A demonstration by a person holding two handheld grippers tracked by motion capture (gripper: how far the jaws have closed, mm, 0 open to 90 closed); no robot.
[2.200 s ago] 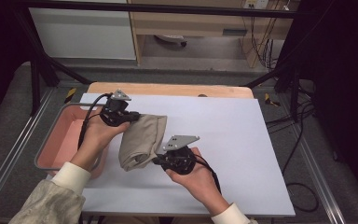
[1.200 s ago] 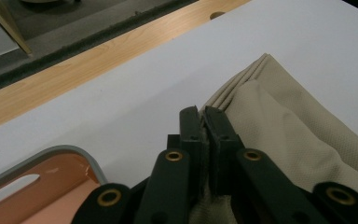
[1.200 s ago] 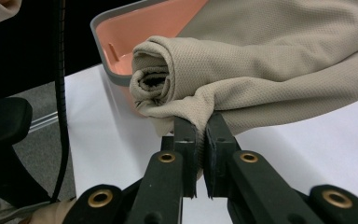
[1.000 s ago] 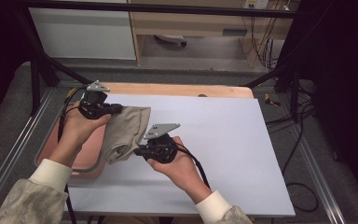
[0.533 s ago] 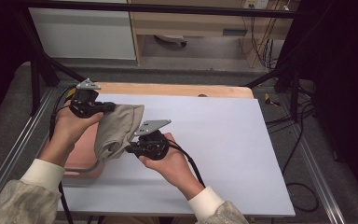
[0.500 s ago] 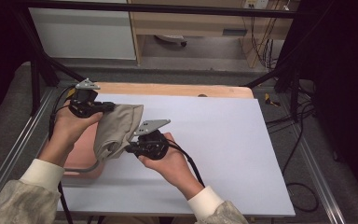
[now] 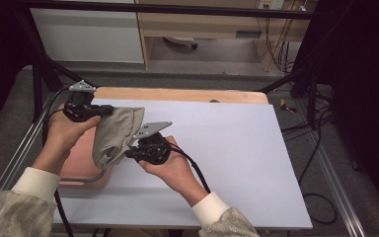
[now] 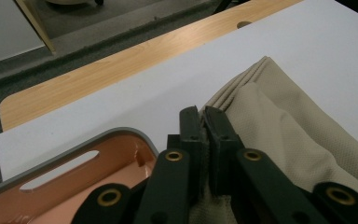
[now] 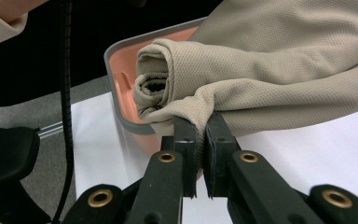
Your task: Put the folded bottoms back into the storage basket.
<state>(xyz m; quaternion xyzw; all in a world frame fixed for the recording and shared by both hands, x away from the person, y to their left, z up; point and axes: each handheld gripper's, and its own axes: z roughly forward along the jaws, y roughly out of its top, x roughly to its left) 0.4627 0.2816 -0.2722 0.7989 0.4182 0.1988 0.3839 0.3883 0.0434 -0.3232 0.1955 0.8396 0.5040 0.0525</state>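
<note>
A folded beige cloth (image 7: 114, 136) hangs in the air between both grippers, over the right rim of a pink tray (image 7: 81, 170) at the table's left. My left gripper (image 7: 107, 111) is shut on the cloth's far upper edge (image 8: 261, 107). Nearer the person, my right gripper (image 7: 129, 153) is shut on the rolled lower end of the cloth (image 9: 205, 88). In the right gripper view that roll sags just above the pink tray's grey rim (image 9: 121, 116). The left gripper view shows the tray's rim and handle slot (image 8: 60, 170) below the jaws.
A white sheet (image 7: 227, 148) covers the wooden table (image 7: 177, 95), whose bare edge shows at the back. Metal frame rails run along the left (image 7: 24, 148) and right (image 7: 335, 187). Cables trail from both grippers toward the person.
Both hands have carried the cloth leftward, from over the white sheet to above the pink tray's right side. Both grips on the cloth have stayed the same.
</note>
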